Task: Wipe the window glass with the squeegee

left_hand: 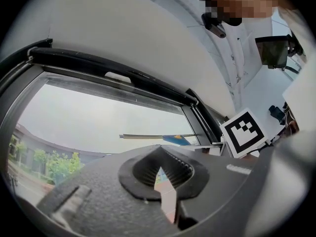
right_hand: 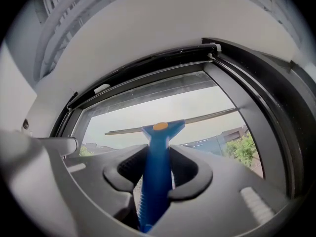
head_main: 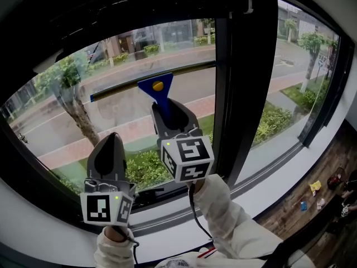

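Head view: The squeegee (head_main: pixel 158 92) is held up at the left pane of the window glass (head_main: pixel 67 121), handle down. Its blade is laid nearly level across the upper half of the pane. The blue handle is pinched in the right gripper (head_main: pixel 165 111), just left of the black mullion (head_main: pixel 245 88). The left gripper (head_main: pixel 113 140) is held lower and to the left, apart from the squeegee. White sleeves (head_main: pixel 231 222) are seen behind both grippers.

Left gripper view: The jaws are pressed together at their tips, and nothing is held between them. The squeegee blade is seen beyond them against grey sky.

Right gripper view: The jaws are clamped on the squeegee handle from both sides. The blade is seen across the pane under the top frame (right_hand: pixel 148 65).
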